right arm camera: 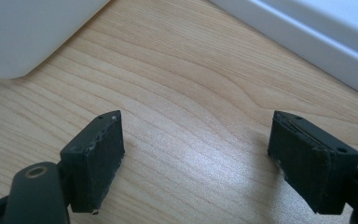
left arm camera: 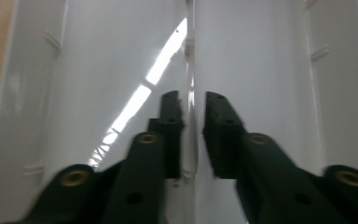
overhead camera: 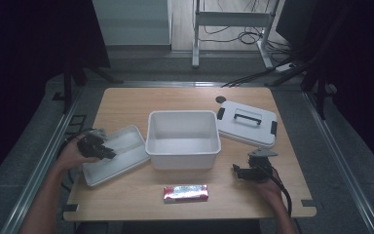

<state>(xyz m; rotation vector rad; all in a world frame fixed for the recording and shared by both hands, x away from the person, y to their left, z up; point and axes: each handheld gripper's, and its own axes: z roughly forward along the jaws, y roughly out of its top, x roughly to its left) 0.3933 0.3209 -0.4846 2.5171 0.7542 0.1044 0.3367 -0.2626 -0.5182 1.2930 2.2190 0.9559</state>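
Note:
A shallow white tray [overhead camera: 129, 141] lies at the table's left, beside a deep white bin [overhead camera: 182, 160] in the middle. My left gripper [overhead camera: 108, 152] reaches into the tray from its left end. In the left gripper view the tray floor [left arm camera: 98, 70] spreads to both sides, and a thin upright white wall [left arm camera: 190, 56] runs down its middle. The left gripper [left arm camera: 193, 99] is open, its jaws narrowly apart astride that wall with a small gap showing. My right gripper [overhead camera: 241, 170] rests low at the front right. It [right arm camera: 196, 140] stands wide open over bare wood.
A white lid [overhead camera: 247, 124] with a black handle lies behind the right gripper; its edge [right arm camera: 317, 37] and the bin's corner [right arm camera: 28, 32] flank the right gripper view. A red and silver packet [overhead camera: 185, 193] lies near the front edge. A dark round spot [overhead camera: 220, 99] marks the far side.

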